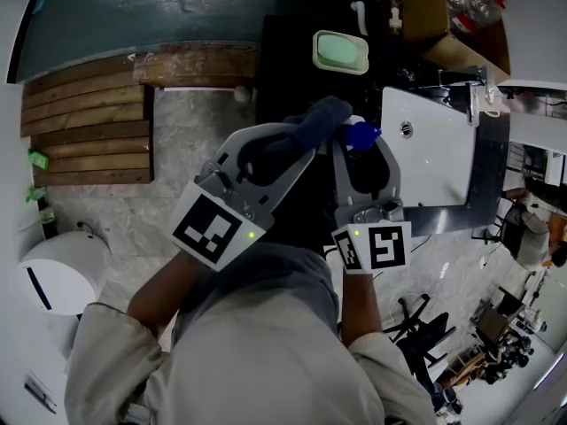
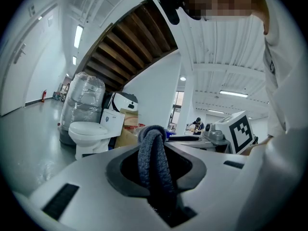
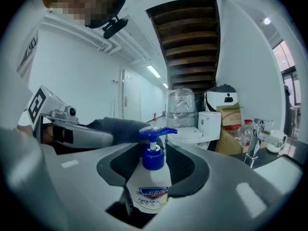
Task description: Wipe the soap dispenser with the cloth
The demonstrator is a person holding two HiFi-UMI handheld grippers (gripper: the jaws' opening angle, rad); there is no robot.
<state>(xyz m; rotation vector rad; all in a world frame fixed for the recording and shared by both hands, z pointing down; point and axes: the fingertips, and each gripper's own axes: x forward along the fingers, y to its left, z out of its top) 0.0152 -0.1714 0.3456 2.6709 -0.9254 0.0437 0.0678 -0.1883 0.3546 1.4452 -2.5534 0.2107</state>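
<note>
**Fingers point(image 3: 186, 163) clamped on cloth point(image 2: 151, 162) and soap dispenser point(image 3: 150, 189)**

Left gripper point(image 2: 153, 146) pinches the folded dark cloth. Right gripper point(image 3: 155, 150) grips the blue-pumped soap dispenser upright, raised near the white sink point(image 1: 434, 149). Cloth tip lies just beside the pump head.

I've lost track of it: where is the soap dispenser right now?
The soap dispenser is between the jaws of the right gripper, centre right in the head view, with the cloth held in the left gripper just to its left.
</note>
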